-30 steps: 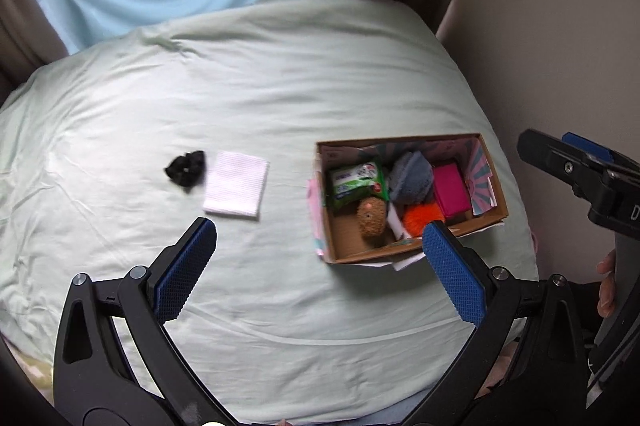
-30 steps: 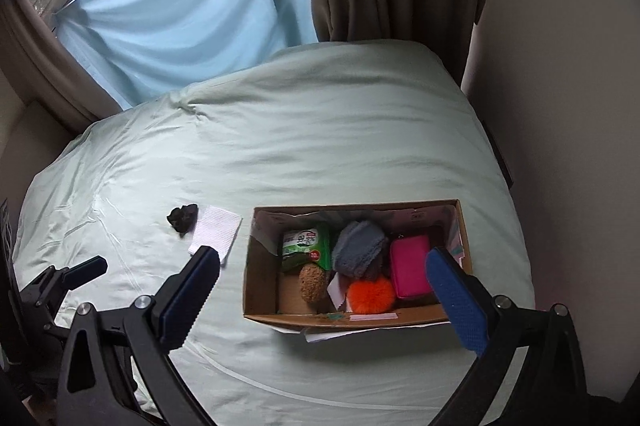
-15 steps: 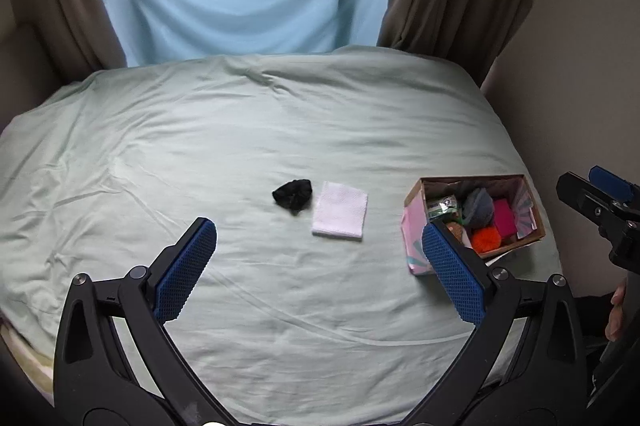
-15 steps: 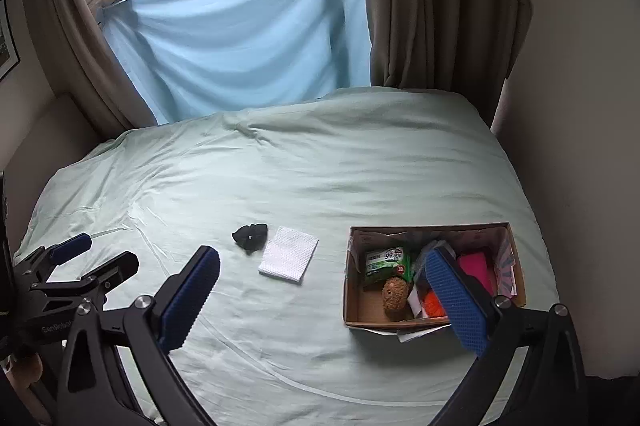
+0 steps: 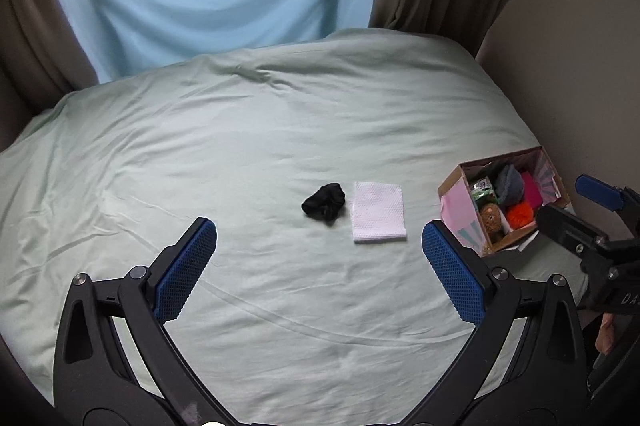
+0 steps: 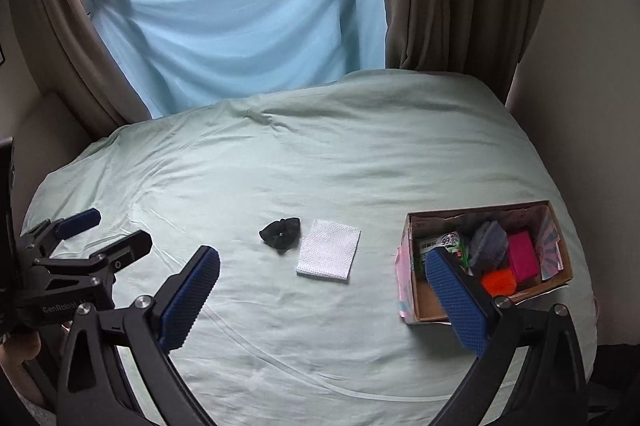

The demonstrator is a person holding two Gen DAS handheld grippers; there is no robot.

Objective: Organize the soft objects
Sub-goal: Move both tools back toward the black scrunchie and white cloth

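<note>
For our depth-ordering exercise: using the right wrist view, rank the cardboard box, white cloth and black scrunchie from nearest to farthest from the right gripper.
1. Cardboard box, beside the right finger of the right gripper.
2. White cloth, ahead, centre.
3. Black scrunchie, just left of the cloth.

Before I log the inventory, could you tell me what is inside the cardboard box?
In the cardboard box: green packet, grey cloth, pink block, orange pompom, brown ball. Anything beneath is hidden.
</note>
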